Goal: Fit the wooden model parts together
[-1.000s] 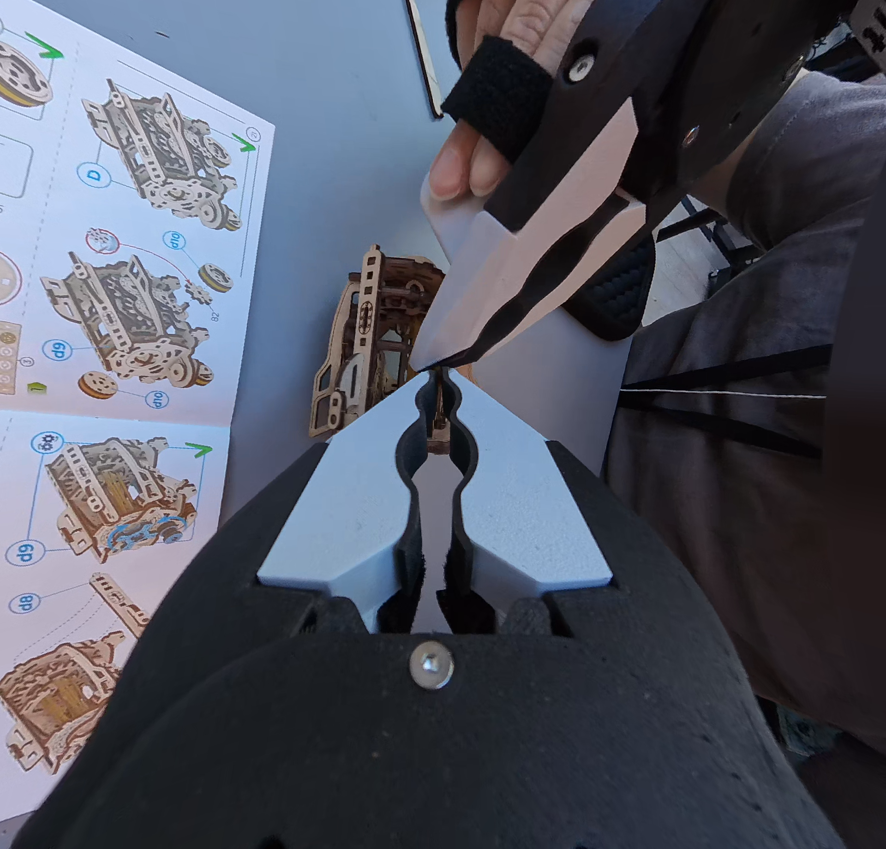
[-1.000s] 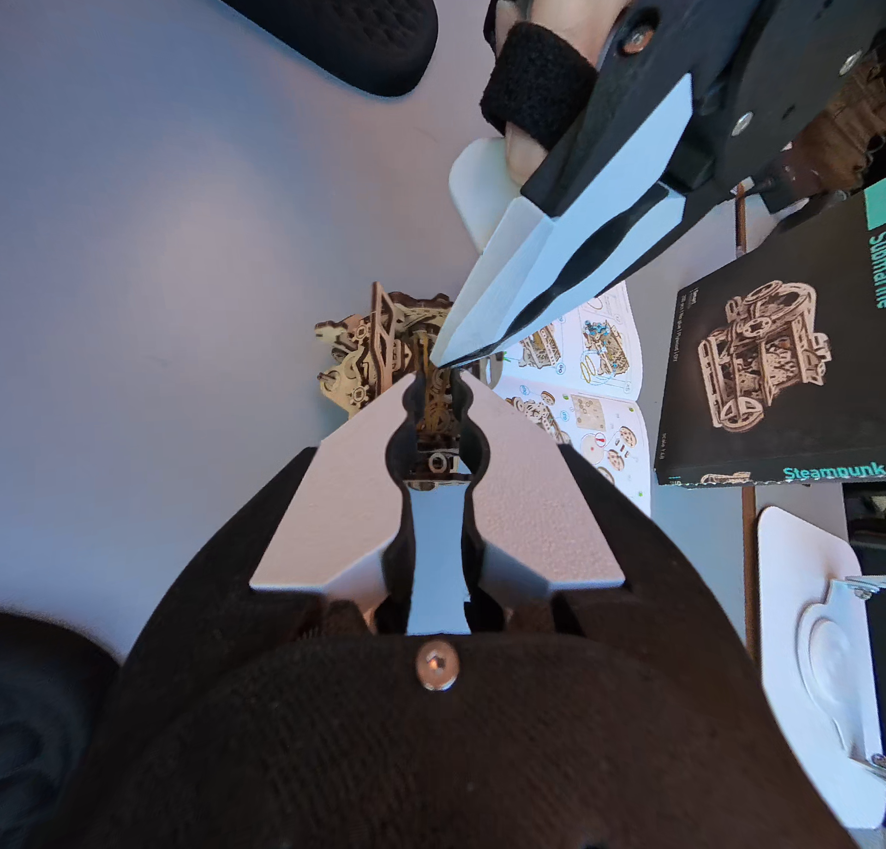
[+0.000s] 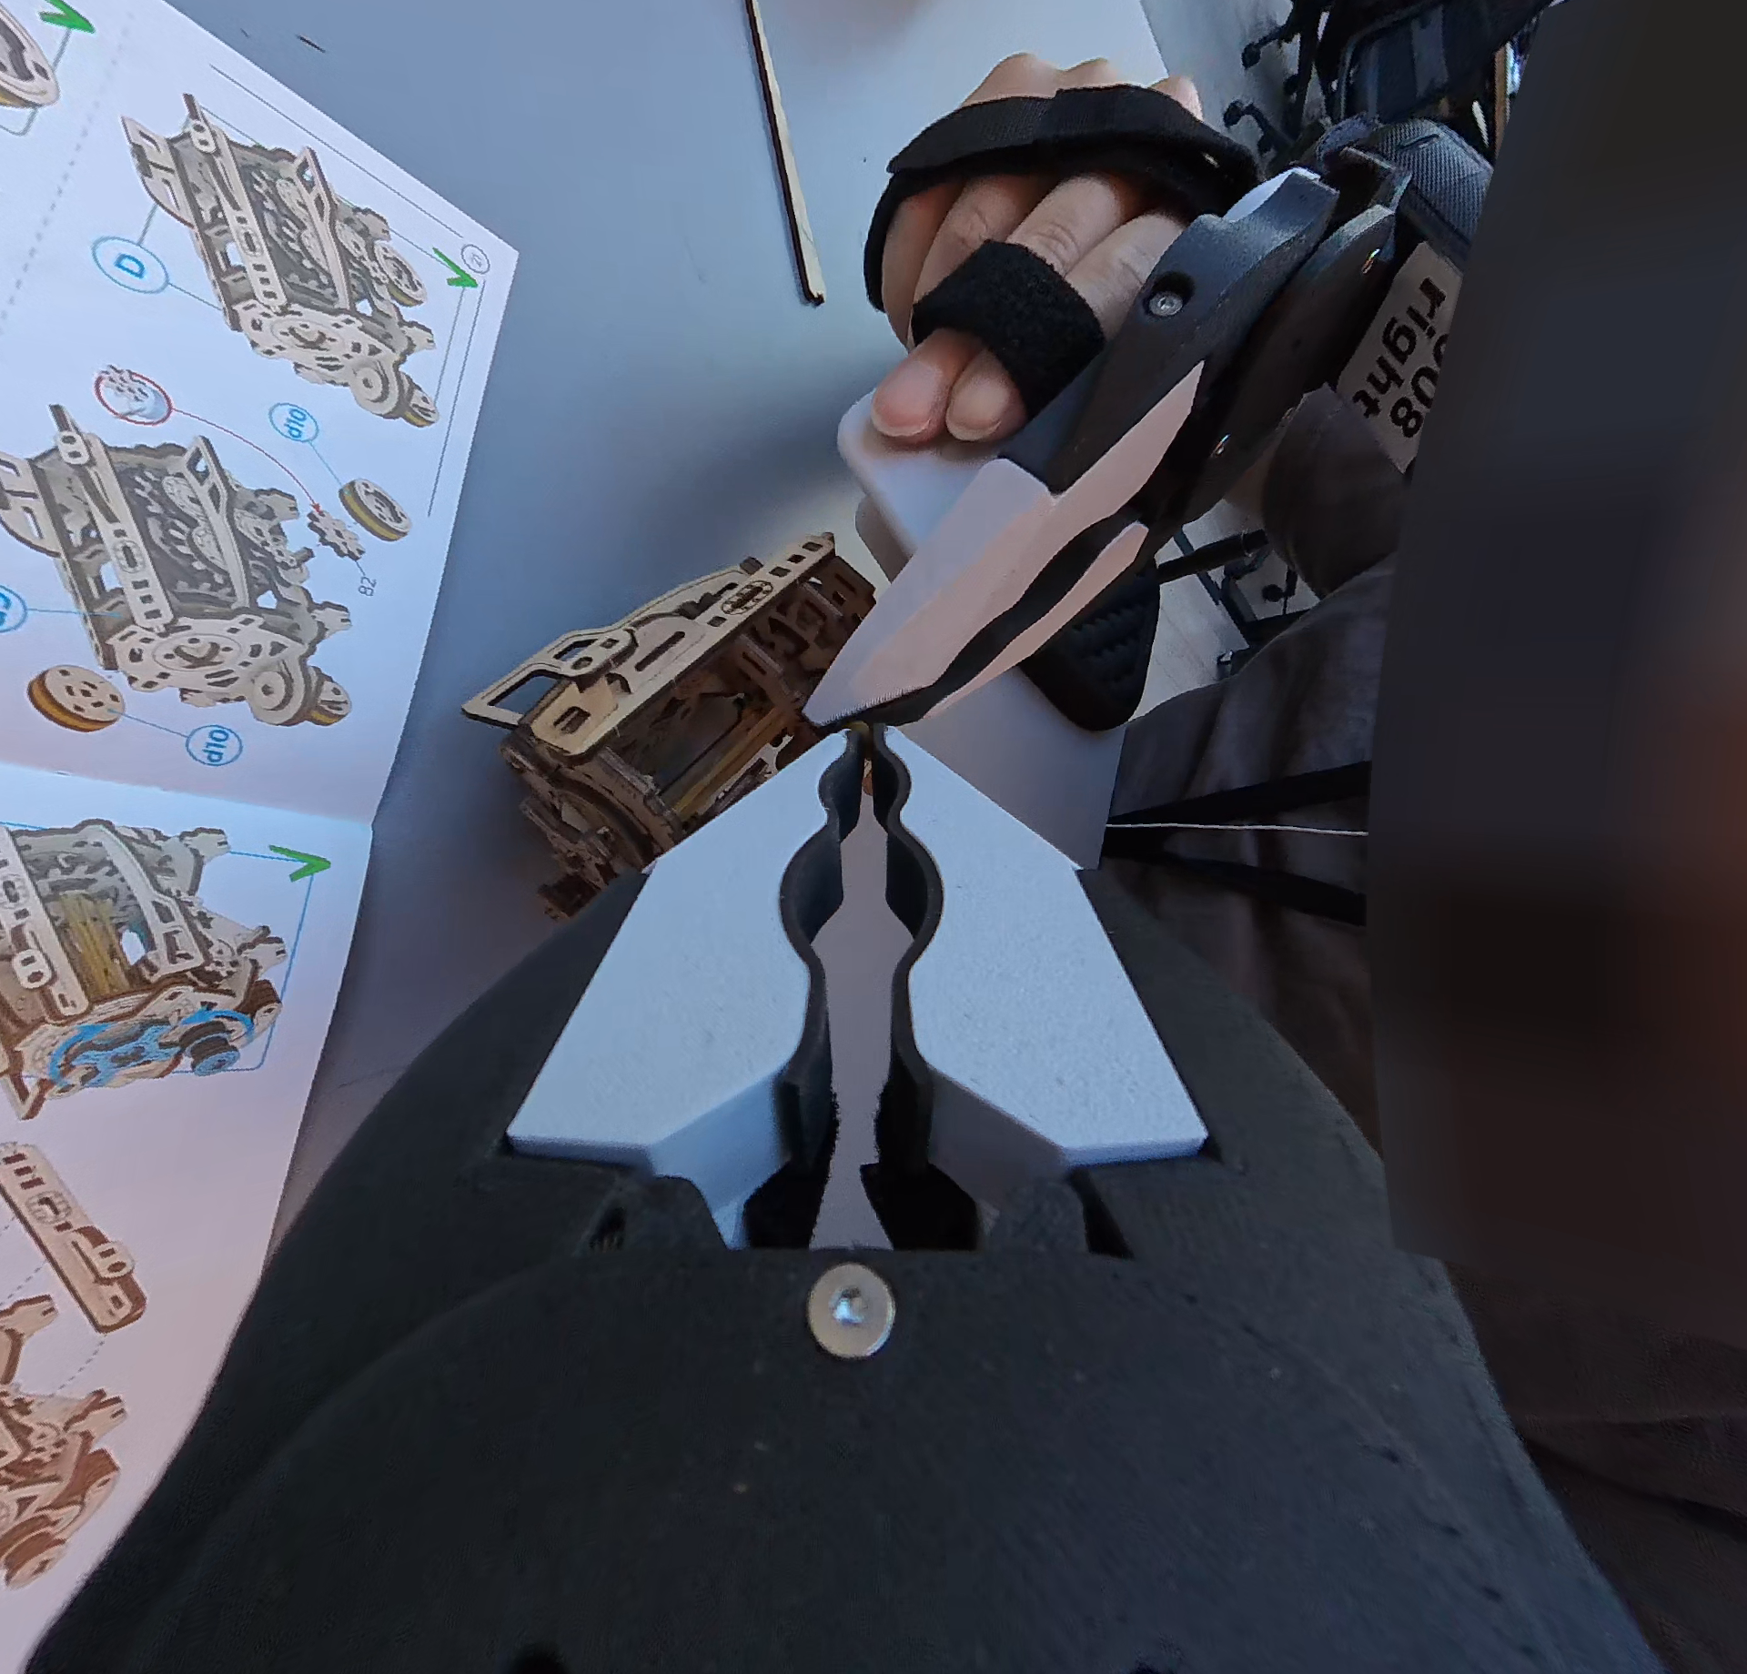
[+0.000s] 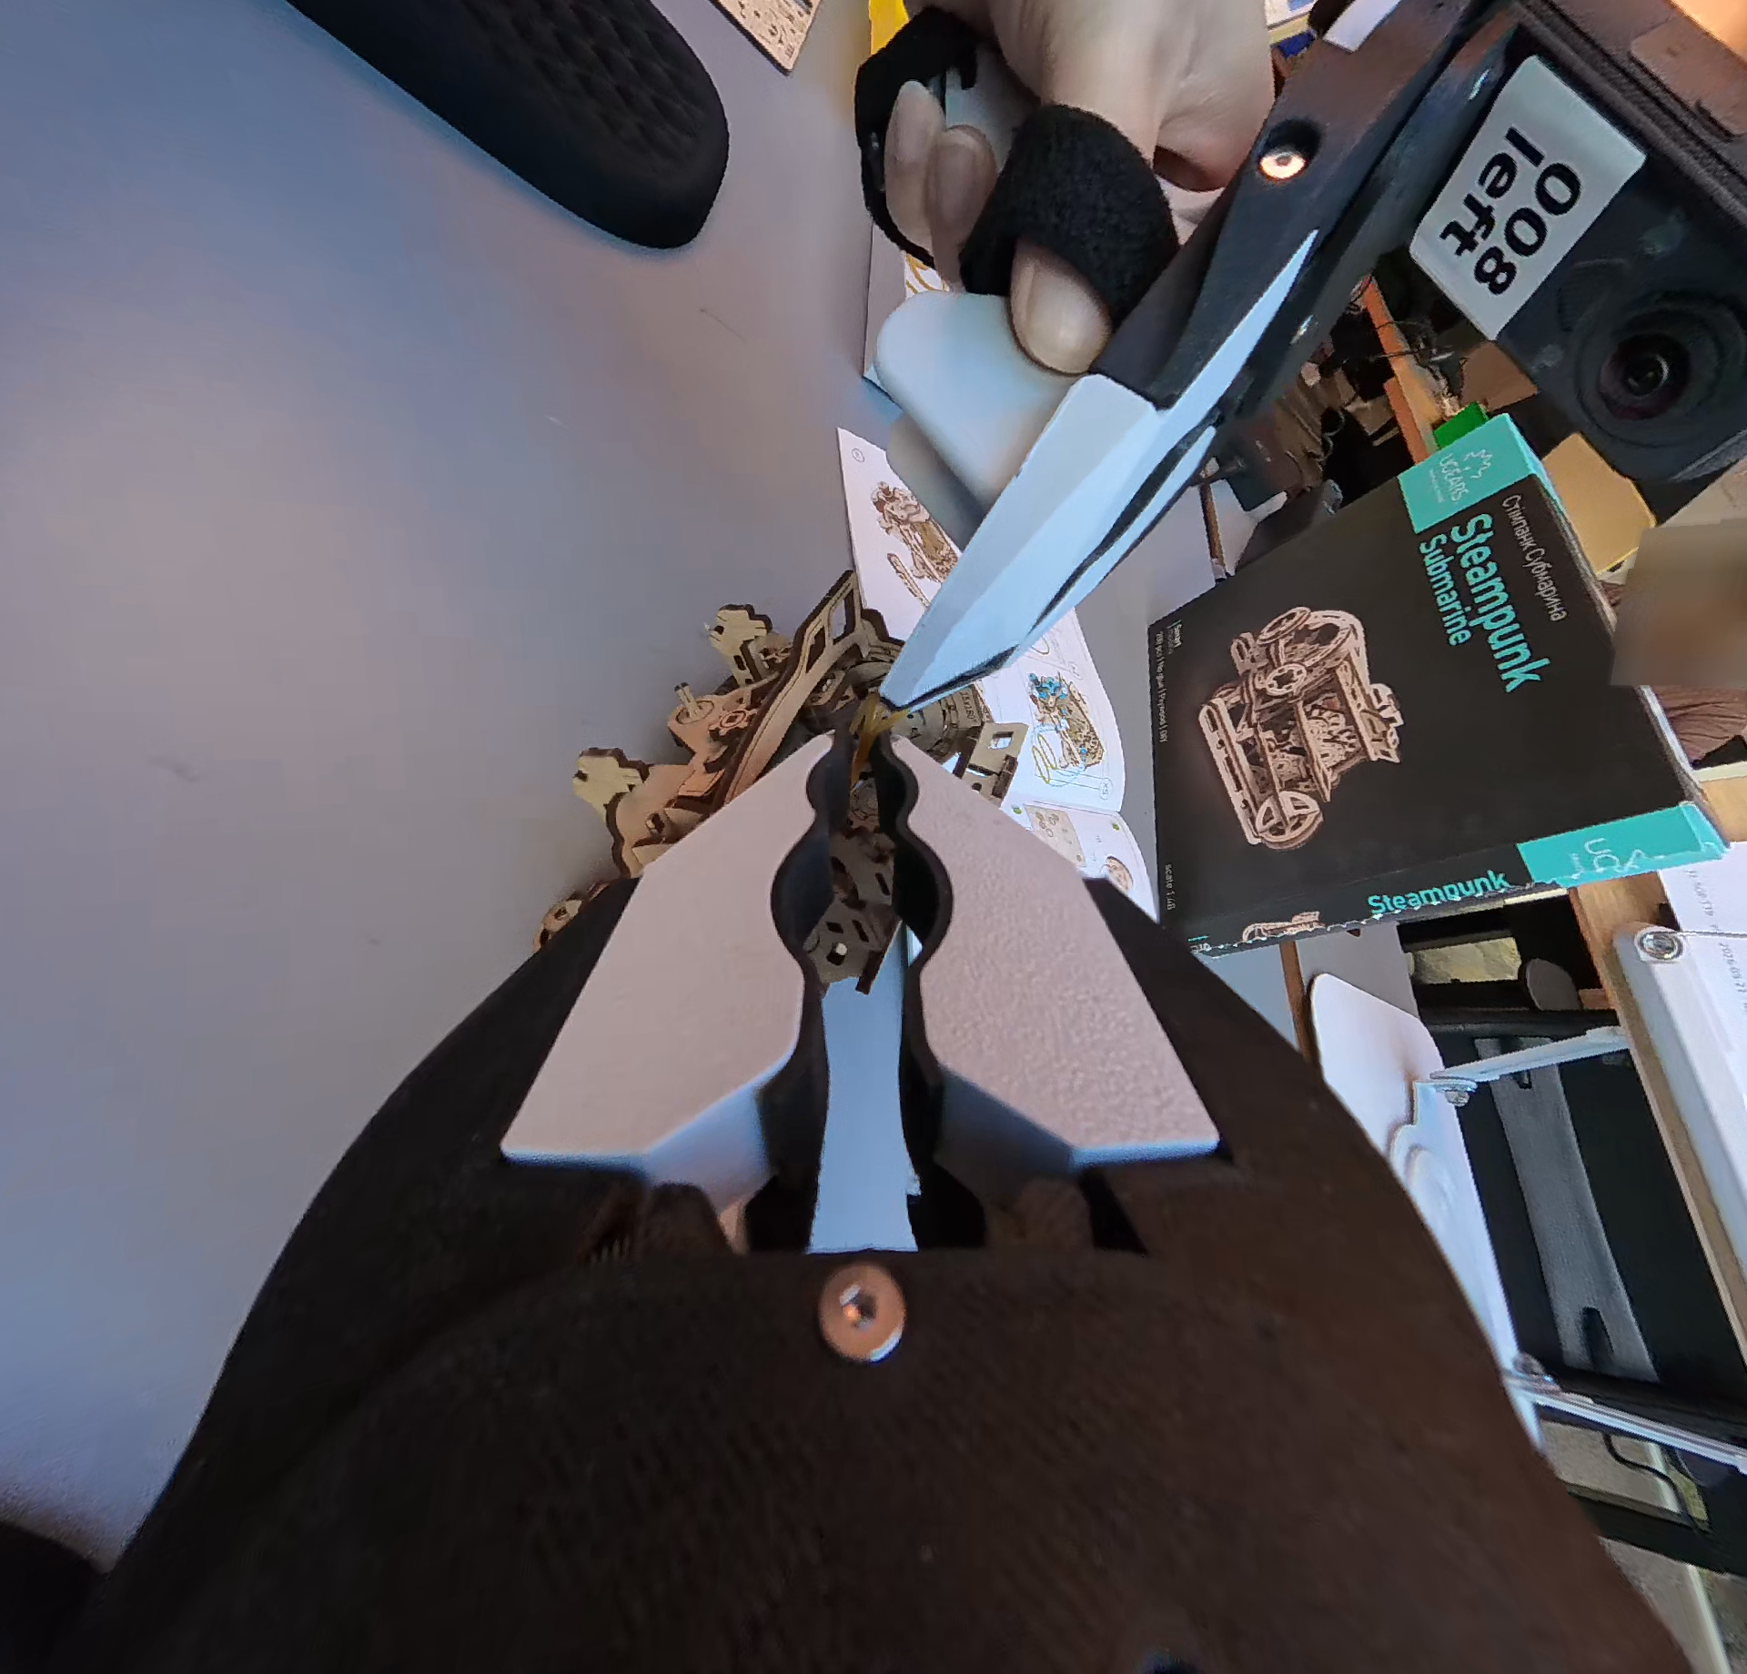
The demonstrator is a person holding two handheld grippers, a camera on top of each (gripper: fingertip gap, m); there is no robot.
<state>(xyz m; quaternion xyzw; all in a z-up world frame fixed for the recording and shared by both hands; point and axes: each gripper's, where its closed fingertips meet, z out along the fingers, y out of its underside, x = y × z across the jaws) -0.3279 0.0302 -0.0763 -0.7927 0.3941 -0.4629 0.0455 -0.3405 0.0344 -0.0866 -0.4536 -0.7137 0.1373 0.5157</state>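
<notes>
Wooden model (image 3: pixel 681 721) lies tilted on my grey bench (image 3: pixel 586 211), near its front edge beside the booklet (image 3: pixel 189 589). Both tools meet above it: left tool (image 3: pixel 862 742) and right tool (image 4: pixel 865 731) each pinch one yellowish rubber band (image 4: pixel 870 716).

Grey table (image 3: pixel 586 163) carries everything. Landmark: wooden model (image 3: pixel 662 693), resting on table on its side, mid-surface. Left wrist view: open instruction booklet (image 3: pixel 236 513) flat, left of model; thin wooden strip (image 3: pixel 783 145) beyond model. Right wrist view: black textured pad (image 4: pixel 510 69) far beyond model, to left; dark kit box (image 4: pixel 1399 712) right of model, past booklet.
</notes>
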